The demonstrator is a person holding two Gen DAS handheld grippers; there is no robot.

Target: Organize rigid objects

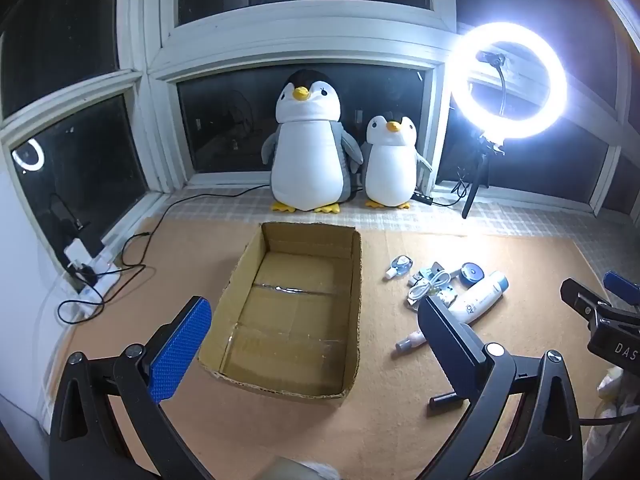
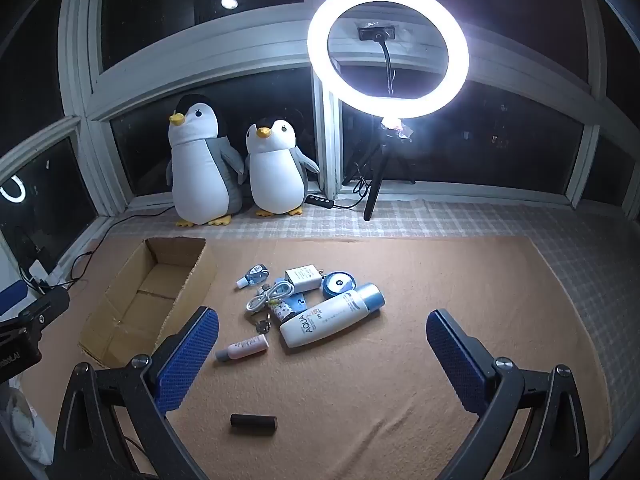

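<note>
An open, empty cardboard box (image 1: 352, 264) (image 2: 100, 324) lies on the brown mat. Right of it is a pile of small items: a white AQUA bottle (image 2: 332, 316) (image 1: 480, 298), a small pink tube (image 2: 242, 350) (image 1: 410, 340), a white charger (image 2: 304, 278), a coiled white cable (image 2: 268, 296) (image 1: 430, 286), a round blue tin (image 2: 338, 283) (image 1: 471, 272), and a tiny clear bottle (image 2: 252, 276) (image 1: 398, 266). A black cylinder (image 2: 253, 425) (image 1: 446, 398) lies nearer. My left gripper (image 1: 316, 344) is open above the box's near end. My right gripper (image 2: 322, 356) is open above the mat, just short of the pile.
Two plush penguins (image 1: 308, 148) (image 2: 270, 172) stand at the window behind the box. A lit ring light on a tripod (image 2: 387, 52) (image 1: 508, 80) stands at the back right. A power strip with cables (image 1: 92, 276) lies at the left wall.
</note>
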